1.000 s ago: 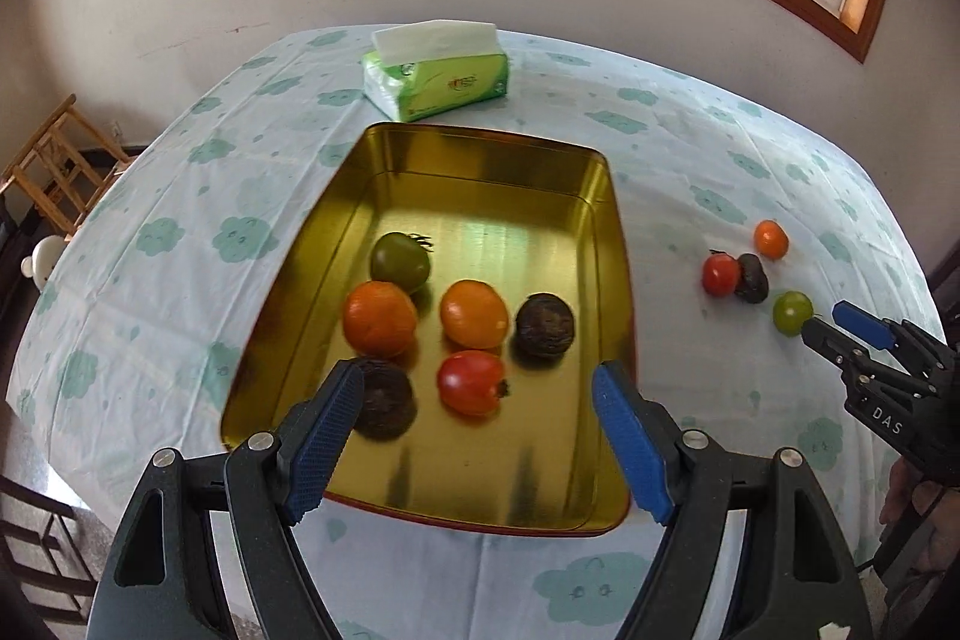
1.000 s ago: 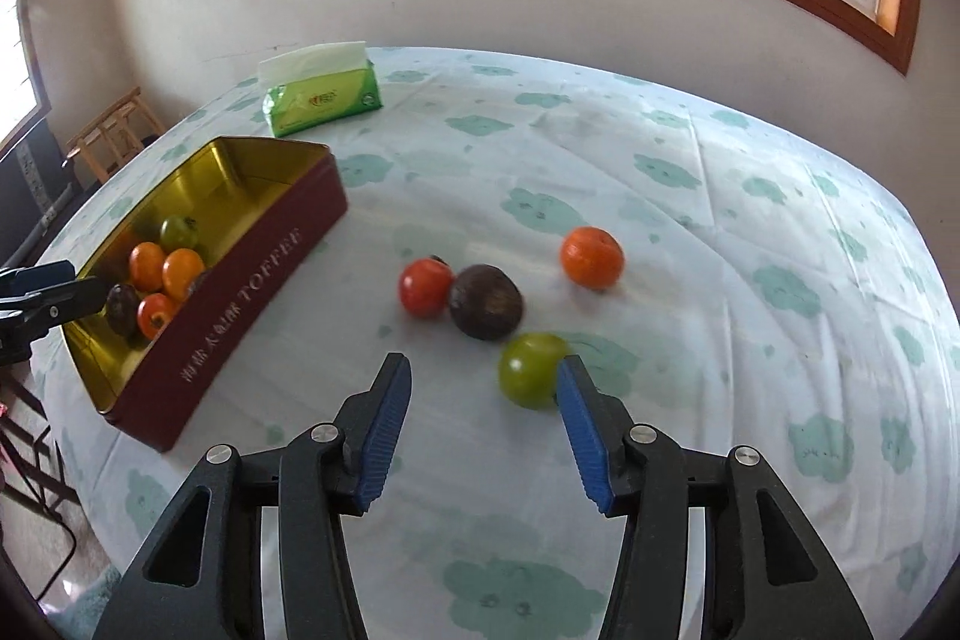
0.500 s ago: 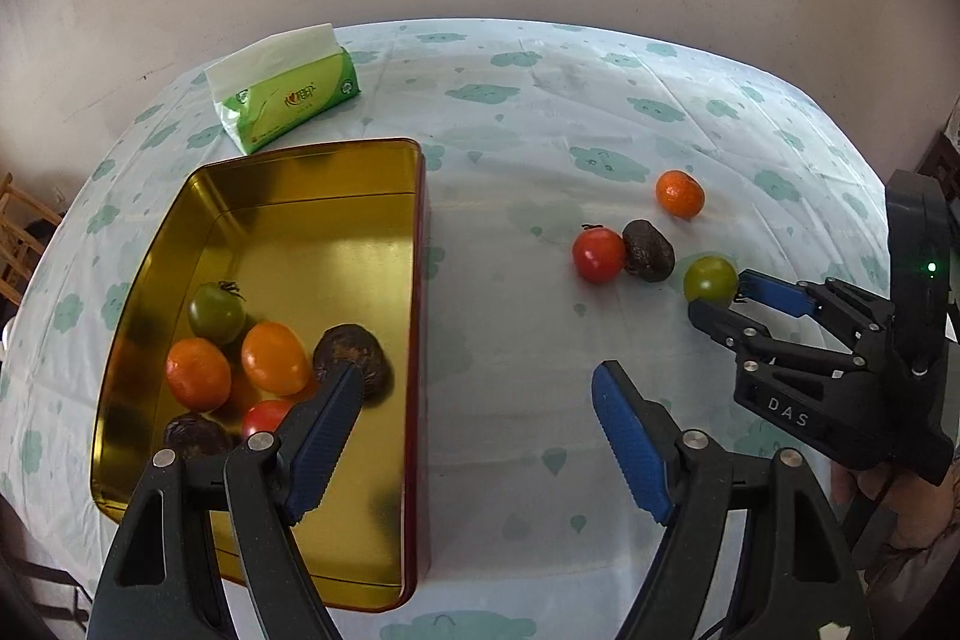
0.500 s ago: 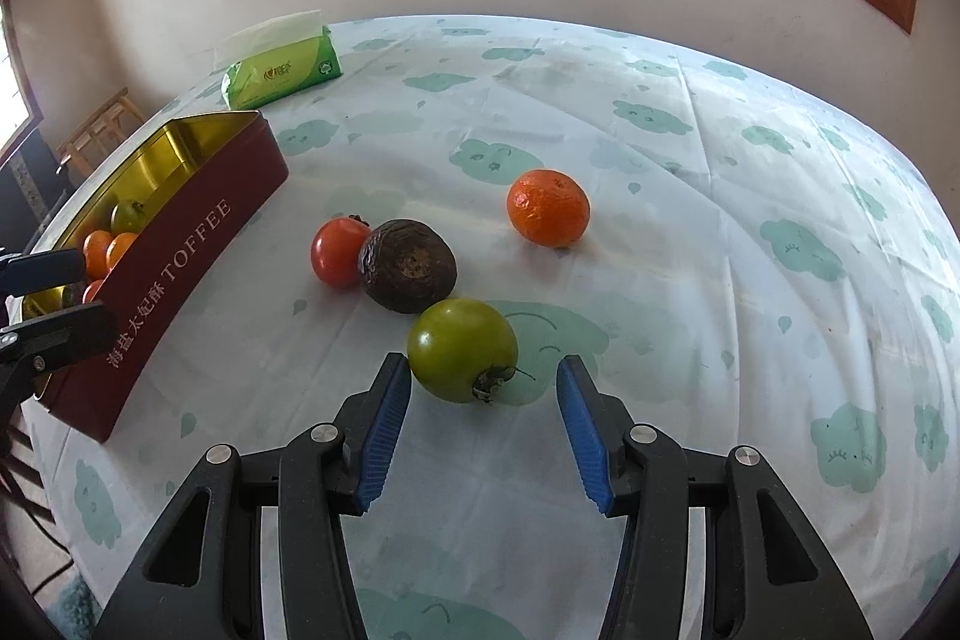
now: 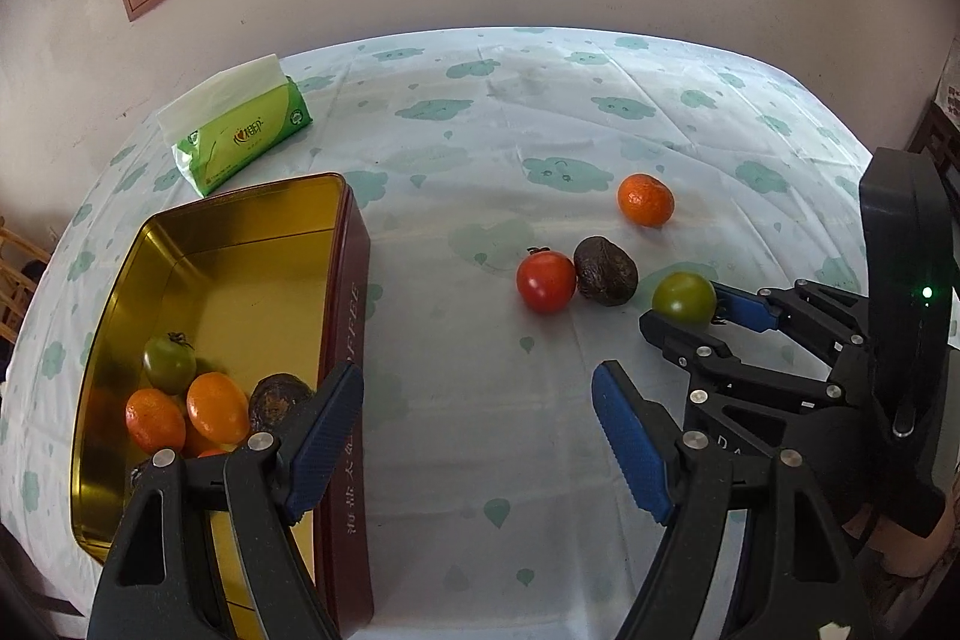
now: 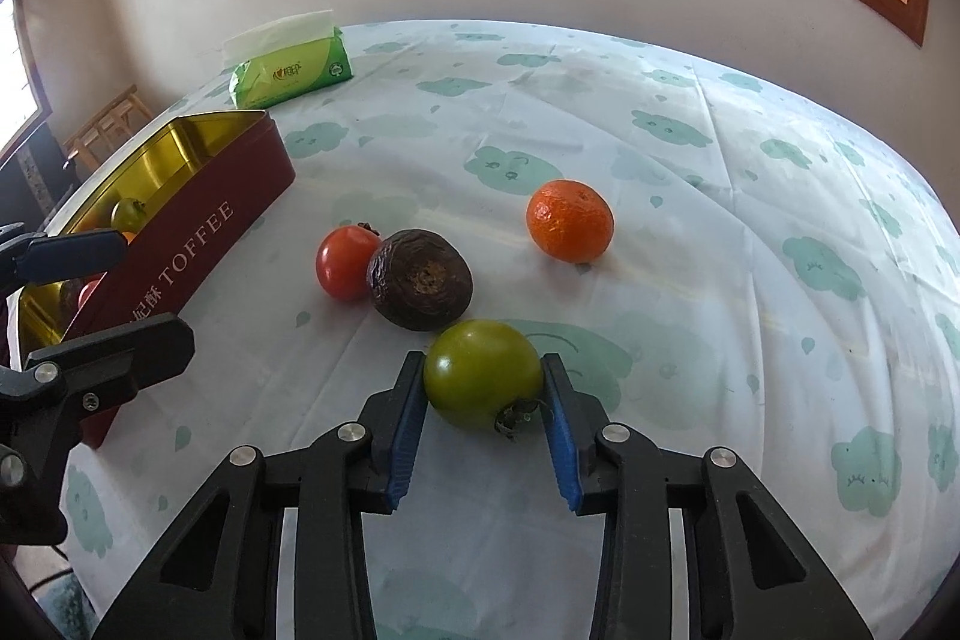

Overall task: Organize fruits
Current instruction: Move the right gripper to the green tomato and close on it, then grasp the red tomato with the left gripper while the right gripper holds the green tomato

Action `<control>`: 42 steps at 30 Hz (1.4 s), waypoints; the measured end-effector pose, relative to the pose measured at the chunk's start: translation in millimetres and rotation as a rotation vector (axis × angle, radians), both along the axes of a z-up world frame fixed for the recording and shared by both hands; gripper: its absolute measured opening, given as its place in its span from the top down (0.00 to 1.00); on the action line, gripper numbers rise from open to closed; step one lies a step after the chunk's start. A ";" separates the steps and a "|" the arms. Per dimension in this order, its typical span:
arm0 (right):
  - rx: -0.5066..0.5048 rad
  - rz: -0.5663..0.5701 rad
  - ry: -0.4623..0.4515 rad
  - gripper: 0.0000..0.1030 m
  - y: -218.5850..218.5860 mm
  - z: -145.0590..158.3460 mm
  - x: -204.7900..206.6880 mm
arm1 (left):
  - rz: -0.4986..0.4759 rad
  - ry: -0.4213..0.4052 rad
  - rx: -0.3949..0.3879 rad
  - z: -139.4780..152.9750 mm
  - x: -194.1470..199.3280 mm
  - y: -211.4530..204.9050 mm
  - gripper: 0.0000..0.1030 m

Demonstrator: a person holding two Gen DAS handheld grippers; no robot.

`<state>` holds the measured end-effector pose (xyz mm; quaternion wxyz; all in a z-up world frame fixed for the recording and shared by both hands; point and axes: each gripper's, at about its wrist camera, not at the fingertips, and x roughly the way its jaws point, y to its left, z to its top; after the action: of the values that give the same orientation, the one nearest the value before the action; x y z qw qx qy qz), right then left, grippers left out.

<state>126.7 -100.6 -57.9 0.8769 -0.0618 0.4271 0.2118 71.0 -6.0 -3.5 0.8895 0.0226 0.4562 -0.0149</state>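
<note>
My right gripper [image 6: 483,388] is shut on a green tomato [image 6: 482,373] that rests on the tablecloth; it also shows in the left wrist view [image 5: 684,296]. A dark wrinkled fruit [image 6: 420,287], a red tomato [image 6: 346,262] and an orange [image 6: 569,228] lie just beyond it. My left gripper [image 5: 477,436] is open and empty over the cloth beside the red toffee tin [image 5: 345,340]. The tin's gold inside holds a green tomato [image 5: 168,361], two oranges [image 5: 216,407], a dark fruit [image 5: 277,397] and more, partly hidden.
A green tissue pack [image 5: 240,133] lies at the far left behind the tin. The table has a white cloth with green cloud prints [image 6: 720,160]. A wooden chair [image 6: 108,121] stands off the left edge. A wall and window are behind.
My right gripper moved forward and closed on the green tomato. My left gripper swung right, off the tin and over the cloth.
</note>
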 end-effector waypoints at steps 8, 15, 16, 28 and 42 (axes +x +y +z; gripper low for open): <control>-0.022 -0.071 -0.039 0.63 -23.1 7.8 0.2 | -0.009 -0.003 -0.022 -4.8 10.0 -7.9 0.27; -0.037 -0.188 -0.039 0.63 -66.8 10.2 7.0 | -0.015 0.008 -0.042 -13.3 19.7 -13.3 0.28; -0.039 -0.205 -0.039 0.63 -73.6 10.3 6.9 | -0.015 0.010 -0.047 -14.7 20.7 -13.6 0.29; -0.040 -0.295 -0.004 0.63 -113.5 -2.1 4.1 | -0.027 0.057 -0.117 -30.9 39.0 -12.7 0.53; -0.035 -0.292 0.004 0.63 -112.9 -3.8 7.5 | -0.025 0.076 -0.141 -40.4 69.2 -14.4 0.59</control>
<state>134.2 -213.6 -61.7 0.8963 -0.0139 0.4369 0.0749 140.2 -20.4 -43.9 0.8706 -0.0348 0.4872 -0.0589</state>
